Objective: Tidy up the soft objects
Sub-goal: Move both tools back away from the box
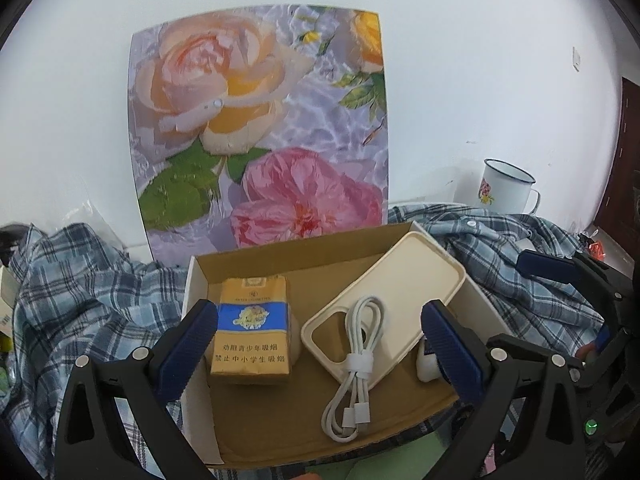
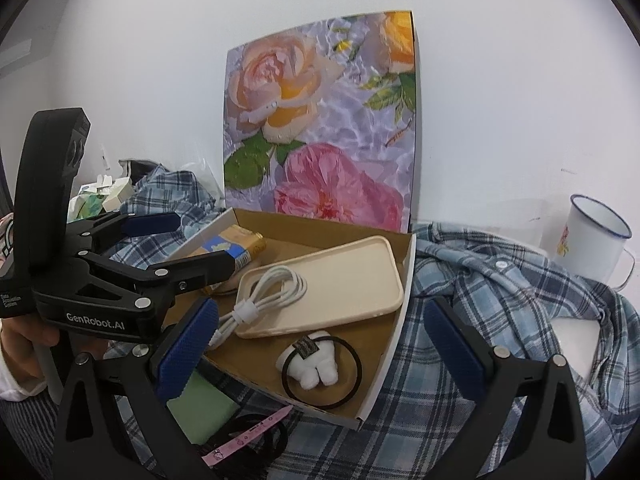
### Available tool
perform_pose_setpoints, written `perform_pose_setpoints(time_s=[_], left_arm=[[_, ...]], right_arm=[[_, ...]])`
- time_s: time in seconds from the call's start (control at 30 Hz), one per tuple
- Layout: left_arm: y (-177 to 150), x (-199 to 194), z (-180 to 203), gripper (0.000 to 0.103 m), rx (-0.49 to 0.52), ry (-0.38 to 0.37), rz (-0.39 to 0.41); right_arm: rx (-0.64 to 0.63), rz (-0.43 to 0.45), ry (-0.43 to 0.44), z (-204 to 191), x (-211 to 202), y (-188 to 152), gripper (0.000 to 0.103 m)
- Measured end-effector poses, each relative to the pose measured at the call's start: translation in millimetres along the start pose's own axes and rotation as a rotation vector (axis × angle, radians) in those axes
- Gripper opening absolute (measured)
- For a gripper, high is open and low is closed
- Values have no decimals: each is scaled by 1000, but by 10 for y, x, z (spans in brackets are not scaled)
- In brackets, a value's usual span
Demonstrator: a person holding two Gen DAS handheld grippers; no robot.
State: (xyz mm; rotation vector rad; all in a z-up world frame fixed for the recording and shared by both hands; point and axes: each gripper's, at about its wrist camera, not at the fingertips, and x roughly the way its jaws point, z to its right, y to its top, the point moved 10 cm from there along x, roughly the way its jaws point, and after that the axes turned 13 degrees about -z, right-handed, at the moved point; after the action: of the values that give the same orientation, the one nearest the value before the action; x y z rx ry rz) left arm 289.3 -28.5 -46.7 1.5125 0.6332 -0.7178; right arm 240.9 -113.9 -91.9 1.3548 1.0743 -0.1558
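A shallow cardboard box (image 1: 304, 264) (image 2: 384, 364) lies on a blue plaid shirt (image 1: 80, 292) (image 2: 480, 304). In it are a cream phone case (image 1: 400, 292) (image 2: 340, 280), a coiled white cable (image 1: 356, 364) (image 2: 272, 284), a yellow and blue cigarette pack (image 1: 252, 328) (image 2: 236, 248) and a white plush hair tie with a black band (image 2: 316, 360). My left gripper (image 1: 320, 344) is open over the box, empty. My right gripper (image 2: 320, 340) is open over the box's near right corner, empty. The left gripper also shows in the right wrist view (image 2: 176, 240).
A floral board (image 1: 264, 120) (image 2: 320, 120) leans on the white wall behind the box. An enamel mug (image 1: 506, 192) (image 2: 592, 240) stands at the right. A green pad (image 2: 200, 404), a pink strip (image 2: 248, 436) and black bands lie at the front. Small boxes (image 2: 108, 196) sit far left.
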Motion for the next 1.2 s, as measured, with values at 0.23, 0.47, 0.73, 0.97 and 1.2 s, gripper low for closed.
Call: perform_pose_setpoints(time_s=[0.23, 0.47, 0.73, 0.97, 1.2], left_arm=[[54, -138, 45, 103, 21, 8, 30], [88, -217, 44, 103, 27, 13, 40], [196, -471, 72, 103, 36, 14, 97], [254, -768, 131, 103, 39, 21, 149], [190, -1051, 198, 103, 70, 41, 174]], right_arm=[[-5, 38, 3, -20, -100, 52, 102], [-1, 35, 10, -32, -124, 79, 102], [-36, 83, -24, -94, -371, 197, 102], [-59, 112, -22, -163, -606, 286, 102], [-40, 147, 68, -253, -820, 322, 102]])
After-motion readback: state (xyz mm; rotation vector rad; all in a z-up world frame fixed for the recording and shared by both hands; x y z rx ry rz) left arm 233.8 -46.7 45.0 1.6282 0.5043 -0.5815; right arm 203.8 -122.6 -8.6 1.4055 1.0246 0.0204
